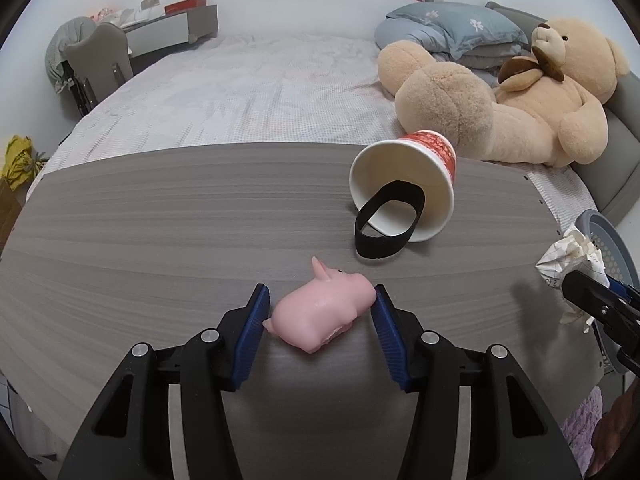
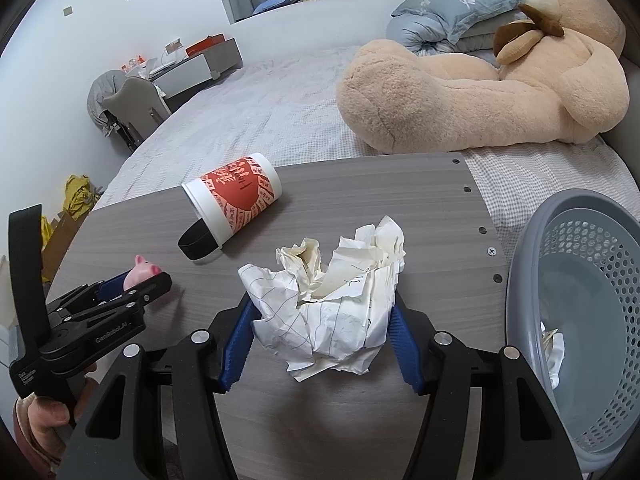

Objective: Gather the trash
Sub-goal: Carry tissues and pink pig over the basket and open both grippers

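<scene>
A pink toy pig (image 1: 320, 314) lies on the grey wooden table (image 1: 160, 220) between the blue pads of my left gripper (image 1: 320, 292); its snout touches the right pad and its tail the left pad. Held off the table, a crumpled ball of white paper (image 2: 332, 304) sits in my right gripper (image 2: 320, 302), whose pads press into both its sides. Beyond the pig, a red-and-white paper cup (image 1: 404, 184) lies on its side with its mouth towards me. A black band (image 1: 376, 240) loops out of that mouth. The right wrist view shows the left gripper (image 2: 136, 280) around the pig (image 2: 142, 270).
A grey perforated basket (image 2: 532, 280) stands at the table's right edge with some white paper (image 2: 554, 348) inside. Behind the table lies a bed with a big teddy bear (image 1: 500, 92) and pillows (image 1: 452, 24). A person's hand (image 2: 44, 412) holds the left gripper's handle.
</scene>
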`<state>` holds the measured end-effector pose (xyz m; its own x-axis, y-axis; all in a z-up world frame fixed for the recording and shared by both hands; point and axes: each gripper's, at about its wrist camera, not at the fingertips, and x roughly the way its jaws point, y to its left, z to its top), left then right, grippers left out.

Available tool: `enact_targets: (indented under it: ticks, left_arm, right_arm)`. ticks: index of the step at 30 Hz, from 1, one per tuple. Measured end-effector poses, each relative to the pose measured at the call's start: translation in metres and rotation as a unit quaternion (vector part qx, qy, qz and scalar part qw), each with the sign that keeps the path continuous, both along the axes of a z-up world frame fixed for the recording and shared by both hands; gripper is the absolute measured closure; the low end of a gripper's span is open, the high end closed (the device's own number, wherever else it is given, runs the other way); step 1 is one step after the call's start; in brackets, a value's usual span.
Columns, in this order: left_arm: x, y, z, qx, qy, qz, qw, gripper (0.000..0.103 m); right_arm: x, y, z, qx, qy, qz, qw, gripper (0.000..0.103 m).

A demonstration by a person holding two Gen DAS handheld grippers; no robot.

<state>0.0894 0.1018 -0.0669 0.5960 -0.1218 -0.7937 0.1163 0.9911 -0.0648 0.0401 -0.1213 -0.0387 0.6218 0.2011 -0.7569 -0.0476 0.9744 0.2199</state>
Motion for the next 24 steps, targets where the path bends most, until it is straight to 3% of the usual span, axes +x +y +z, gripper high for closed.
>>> enact_targets:
  ticks: [7,13,24]
  left_arm:
    - [-0.02,-0.011,0.025,0.012,-0.022,-0.011,0.9996,0.051]
    - [-0.029,-0.049,0.046,0.005,-0.038,-0.041,0.9984,0.051]
    - [-0.036,-0.166,0.059,-0.001,-0.05,-0.15,0.9874,0.052]
  right_arm:
    - [-0.01,-0.001,0.009,0.011,-0.019,0.009,1.0,0.044]
    - [-0.024,-0.023,0.022,0.01,-0.039,-0.002,0.999,0.044]
    - [-0.07,-0.13,0.033,-0.007,-0.053,-0.107,0.993,0.044]
